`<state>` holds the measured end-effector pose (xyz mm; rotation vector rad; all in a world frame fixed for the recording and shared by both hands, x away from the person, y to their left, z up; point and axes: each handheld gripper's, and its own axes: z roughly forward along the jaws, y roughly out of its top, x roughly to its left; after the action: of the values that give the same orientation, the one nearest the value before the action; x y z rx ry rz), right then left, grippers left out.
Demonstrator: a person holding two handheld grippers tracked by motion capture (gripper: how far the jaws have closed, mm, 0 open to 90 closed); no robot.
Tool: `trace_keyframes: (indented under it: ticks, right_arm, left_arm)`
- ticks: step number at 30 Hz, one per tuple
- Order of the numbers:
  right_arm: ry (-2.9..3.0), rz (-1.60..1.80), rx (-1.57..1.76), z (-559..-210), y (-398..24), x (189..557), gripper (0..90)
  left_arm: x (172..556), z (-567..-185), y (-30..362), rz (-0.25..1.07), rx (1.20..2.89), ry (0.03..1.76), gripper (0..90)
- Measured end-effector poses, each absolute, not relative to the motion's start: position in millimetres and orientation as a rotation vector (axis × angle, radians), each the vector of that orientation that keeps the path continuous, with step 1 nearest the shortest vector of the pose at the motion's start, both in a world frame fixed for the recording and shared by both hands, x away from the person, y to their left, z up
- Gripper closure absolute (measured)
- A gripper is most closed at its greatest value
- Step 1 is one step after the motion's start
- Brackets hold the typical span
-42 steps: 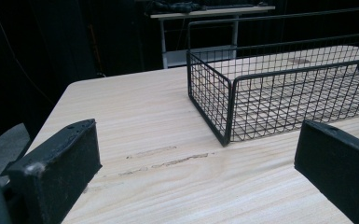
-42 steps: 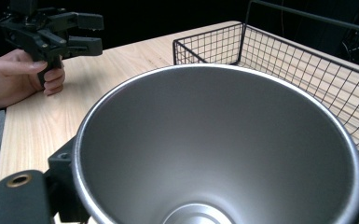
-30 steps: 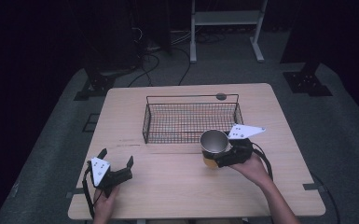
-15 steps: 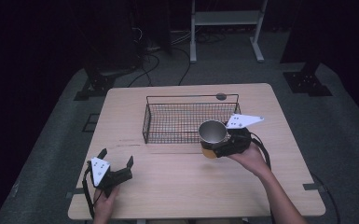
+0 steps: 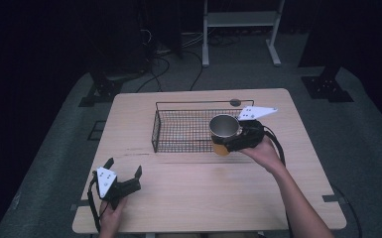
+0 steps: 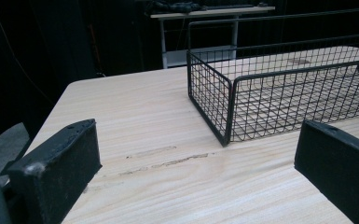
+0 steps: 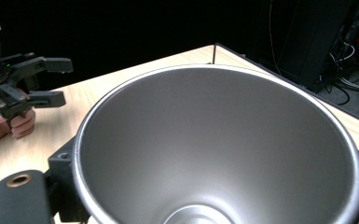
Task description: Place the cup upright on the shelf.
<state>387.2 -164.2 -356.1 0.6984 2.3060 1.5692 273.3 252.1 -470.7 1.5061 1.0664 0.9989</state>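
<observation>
right hand-held gripper (image 5: 230, 141) clamped on steel cup (image 5: 223, 127), held over wire basket (image 5: 178, 130) rim at 3 o'clock | my read: drop-in pending | left hand-held gripper (image 5: 125, 171) apart, idle on desk (image 5: 203, 188) at 7 o'clock

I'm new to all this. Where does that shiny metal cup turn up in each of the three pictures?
High view: the metal cup sits right of center, held by the right gripper at the right end of the wire basket.
Left gripper view: not in it; the basket lies ahead on the table.
Right gripper view: the cup takes up most of the picture, seen from its open top.
Shared landmark: the wooden table.
</observation>
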Motion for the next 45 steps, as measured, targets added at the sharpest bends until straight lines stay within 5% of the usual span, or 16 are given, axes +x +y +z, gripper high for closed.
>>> trace_keyframes:
  ticks: [45]
  right_arm:
    - [2.311, 1.503, 0.834, -353, -160, 466, 12.1]
  left_arm:
    - [274, -471, 253, 0.992, 1.502, 1.068, 0.0]
